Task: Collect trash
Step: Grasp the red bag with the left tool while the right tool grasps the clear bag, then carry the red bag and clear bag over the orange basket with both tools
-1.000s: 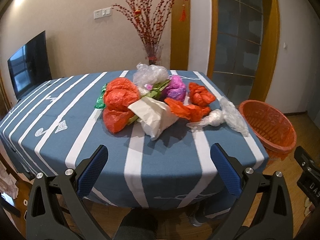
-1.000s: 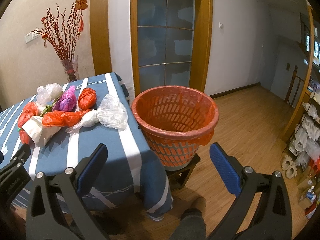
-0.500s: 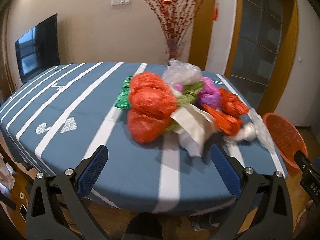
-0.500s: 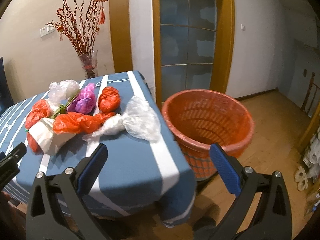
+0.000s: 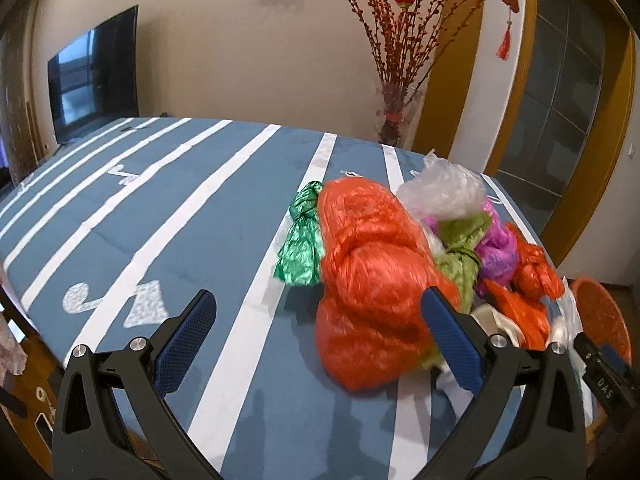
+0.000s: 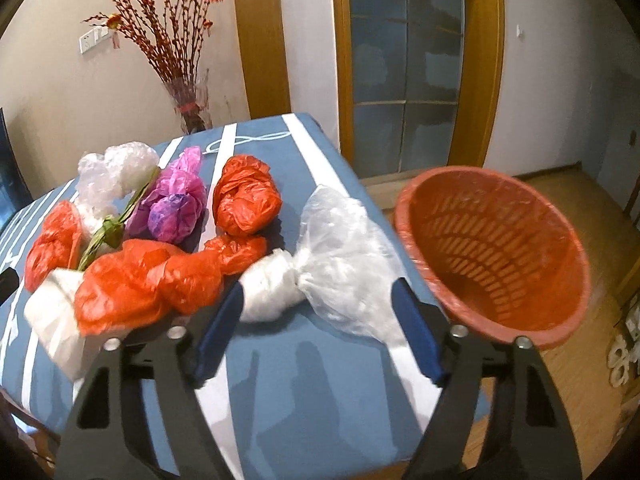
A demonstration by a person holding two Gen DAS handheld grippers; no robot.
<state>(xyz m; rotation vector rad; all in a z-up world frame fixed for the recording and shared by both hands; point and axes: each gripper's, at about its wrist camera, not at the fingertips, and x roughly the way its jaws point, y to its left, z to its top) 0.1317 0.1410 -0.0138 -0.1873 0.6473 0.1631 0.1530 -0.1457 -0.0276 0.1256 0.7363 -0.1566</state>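
A heap of crumpled plastic bags lies on the blue striped tablecloth (image 5: 180, 216). In the left wrist view a big orange bag (image 5: 372, 280) is nearest, with a green bag (image 5: 302, 244), a clear bag (image 5: 444, 192) and a purple bag (image 5: 496, 252) around it. My left gripper (image 5: 320, 336) is open, just short of the orange bag. In the right wrist view a clear knotted bag (image 6: 340, 268) lies closest, beside orange bags (image 6: 244, 196) and a purple bag (image 6: 176, 204). My right gripper (image 6: 320, 328) is open, just before the clear bag. An orange basket (image 6: 496, 248) stands right of the table.
A vase of red branches (image 6: 188, 100) stands behind the table's far end. A dark TV (image 5: 94, 76) is at the left wall. A glass door with a wood frame (image 6: 404, 60) is behind the basket. The wood floor (image 6: 580, 208) lies to the right.
Both grippers have moved forward and down toward the heap. The left one now faces the big orange bag, the right one the clear knotted bag. Both stay open.
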